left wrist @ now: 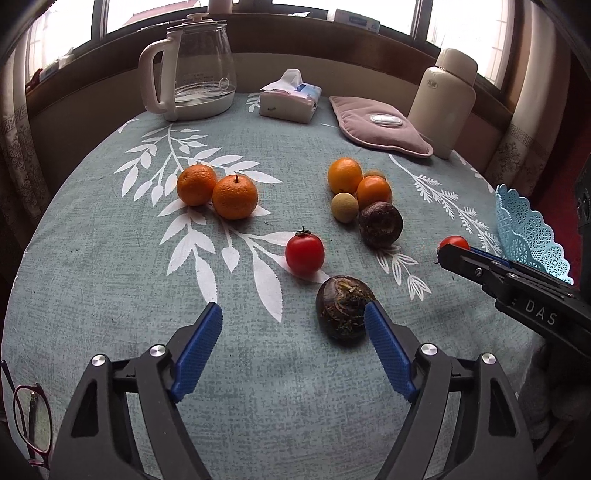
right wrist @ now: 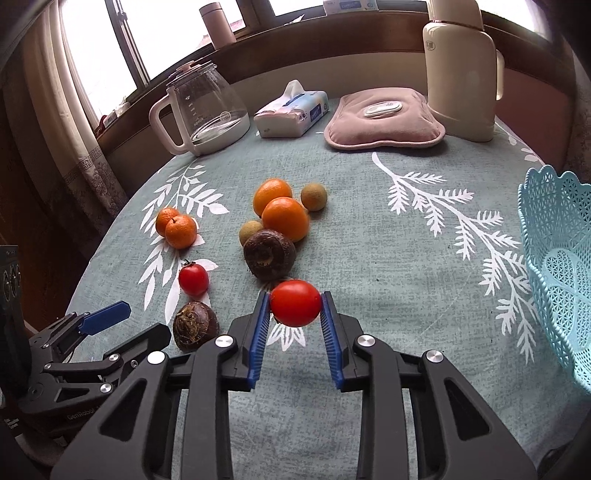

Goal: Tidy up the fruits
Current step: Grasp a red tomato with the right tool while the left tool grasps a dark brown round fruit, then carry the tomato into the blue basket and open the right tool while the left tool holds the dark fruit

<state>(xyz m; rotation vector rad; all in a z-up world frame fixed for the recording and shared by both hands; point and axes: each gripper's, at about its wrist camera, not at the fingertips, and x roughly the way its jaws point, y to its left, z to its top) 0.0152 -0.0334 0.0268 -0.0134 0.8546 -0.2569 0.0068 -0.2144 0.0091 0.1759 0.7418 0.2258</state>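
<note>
Blue pads of your right gripper (right wrist: 295, 304) clamp a red tomato (right wrist: 295, 302) above the tablecloth (right wrist: 369, 258), lace basket (right wrist: 557, 266) at three o'clock. Your left gripper (left wrist: 293, 317) gapes wide, holding nothing, its right pad against a dark water chestnut (left wrist: 341, 314) at one o'clock.

A: Daylight pours through the windows (left wrist: 147, 14) behind, blown out white.
B: Soft shadows lie on the bench (right wrist: 369, 258); fisheye bends the edges, corners dark, everything else sharp.

Red tomato (right wrist: 295, 302) between jaws, other fruits (right wrist: 280, 218) on tablecloth.
</note>
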